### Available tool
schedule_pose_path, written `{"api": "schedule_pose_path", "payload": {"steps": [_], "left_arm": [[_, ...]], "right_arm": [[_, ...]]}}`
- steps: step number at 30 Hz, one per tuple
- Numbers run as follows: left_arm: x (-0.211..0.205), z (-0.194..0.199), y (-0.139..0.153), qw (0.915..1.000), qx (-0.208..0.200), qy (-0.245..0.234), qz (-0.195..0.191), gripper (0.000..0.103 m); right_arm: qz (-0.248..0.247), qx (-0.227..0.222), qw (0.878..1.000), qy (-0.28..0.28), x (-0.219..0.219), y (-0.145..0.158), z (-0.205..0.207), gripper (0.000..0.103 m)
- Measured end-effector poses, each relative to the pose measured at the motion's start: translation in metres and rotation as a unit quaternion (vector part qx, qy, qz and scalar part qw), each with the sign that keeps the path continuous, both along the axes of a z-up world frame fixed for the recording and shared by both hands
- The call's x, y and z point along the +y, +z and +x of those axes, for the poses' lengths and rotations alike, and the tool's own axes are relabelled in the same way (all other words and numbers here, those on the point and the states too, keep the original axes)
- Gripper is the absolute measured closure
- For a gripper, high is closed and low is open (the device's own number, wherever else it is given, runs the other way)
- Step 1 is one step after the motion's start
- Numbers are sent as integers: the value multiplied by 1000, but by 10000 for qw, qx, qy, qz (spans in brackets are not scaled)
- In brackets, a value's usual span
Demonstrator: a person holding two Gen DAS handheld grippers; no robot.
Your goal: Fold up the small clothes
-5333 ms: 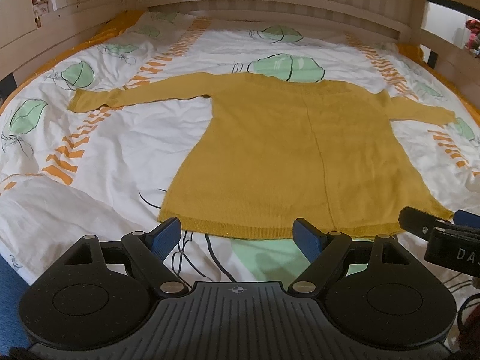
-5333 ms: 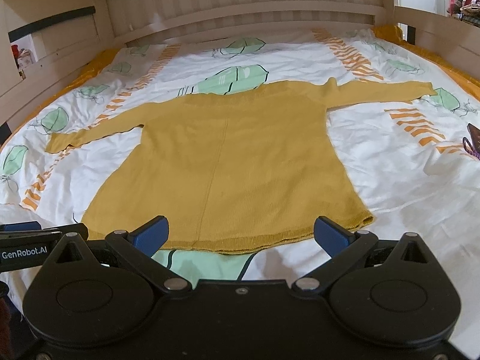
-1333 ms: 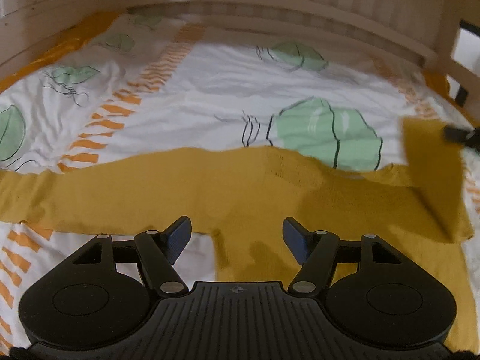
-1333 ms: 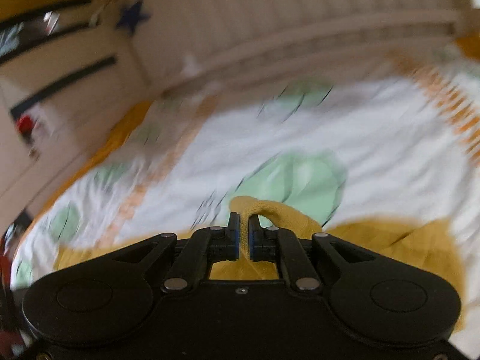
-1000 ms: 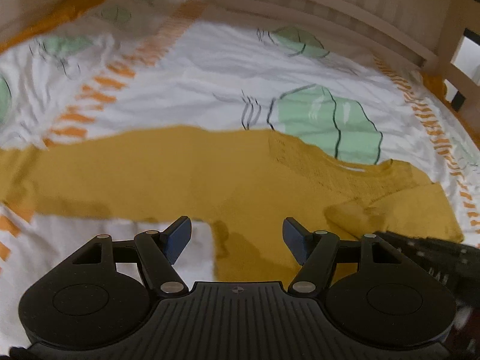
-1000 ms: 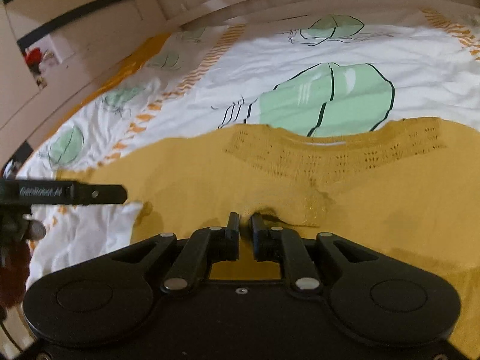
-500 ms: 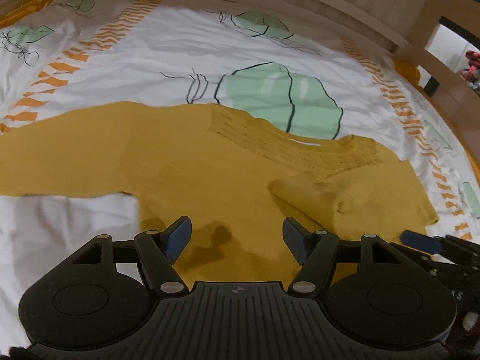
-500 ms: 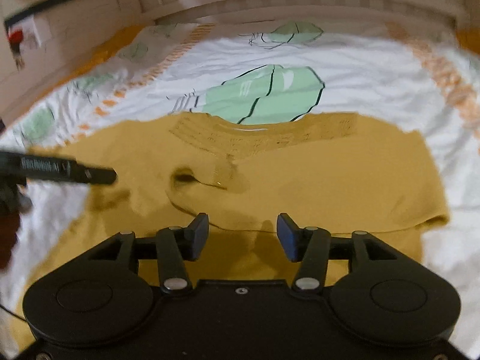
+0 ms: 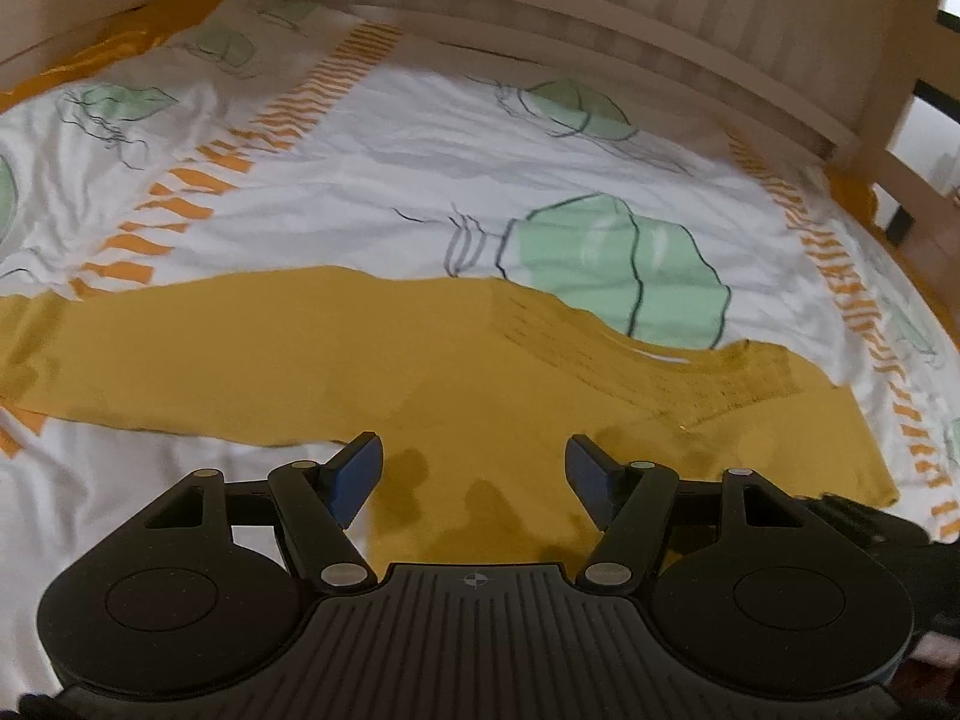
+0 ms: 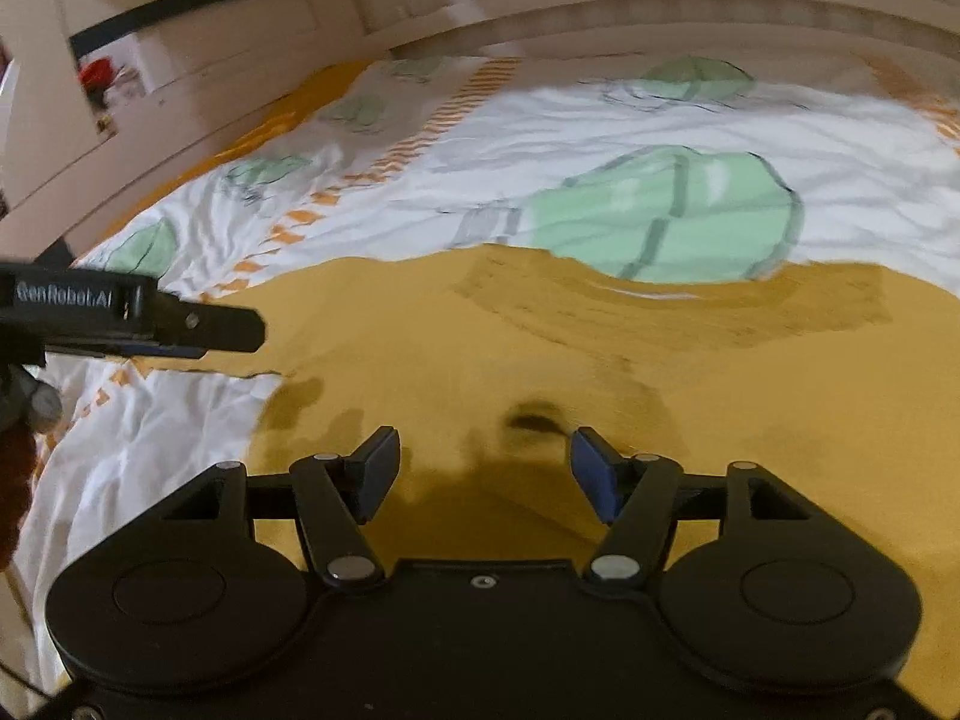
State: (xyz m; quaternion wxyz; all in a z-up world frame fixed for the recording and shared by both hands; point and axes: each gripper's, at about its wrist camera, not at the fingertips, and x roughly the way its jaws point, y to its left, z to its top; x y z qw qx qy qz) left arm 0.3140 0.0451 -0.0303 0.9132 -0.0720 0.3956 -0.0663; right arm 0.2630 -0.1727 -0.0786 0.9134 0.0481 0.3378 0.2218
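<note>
A mustard-yellow knit sweater lies flat on the bed, neckline toward the far side. Its right sleeve looks already folded in over the body; the cuff opening shows as a dark slit just beyond the right gripper. The left sleeve runs straight out to the left over the leaf-print duvet.

The right gripper's fingers are opening, with nothing between them; only sweater fabric lies beneath. The left gripper stands wide open and holds nothing, hovering above the left armpit area.

The step in hand appears to be folding in the 2nd sleeve. To do it well:

1. Take the left gripper out along the sleeve to the cuff and pinch both layers near the end.
2. Lift just enough to clear the knit, since dragging would likely pull the body askew.
3. Lay the sleeve across the chest, parallel to the 1st, with the crease at the shoulder seam.
4. Let the right gripper press the body down if it creeps.
</note>
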Motion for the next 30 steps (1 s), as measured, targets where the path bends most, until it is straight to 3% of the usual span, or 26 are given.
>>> {"api": "schedule_pose_path", "payload": {"steps": [4, 8, 12, 16, 22, 24, 30], "left_arm": [[11, 1, 8, 9998, -44, 114, -132, 37], [19, 2, 13, 9995, -119, 244, -140, 37], [23, 4, 10, 9996, -12, 243, -159, 37], [25, 6, 3, 9993, 174, 173, -286, 37], [17, 10, -15, 9978, 497, -6, -443, 37], [10, 12, -23, 9971, 596, -115, -449, 37], [-17, 11, -41, 9966, 651, -424, -277, 37]], "right_arm": [[-275, -142, 9982, 514, 43, -3, -4, 29], [-531, -248, 9908, 1222, 71, -6, -25, 30], [-900, -399, 9839, 1494, 79, -3, -49, 30], [-976, -356, 9875, 1188, 51, 10, -63, 28], [-1322, -157, 9898, 506, -6, 22, -75, 18], [-1470, -101, 9888, 254, -22, 22, -76, 10], [-1208, 128, 9922, -290, -46, 14, -66, 0]]}}
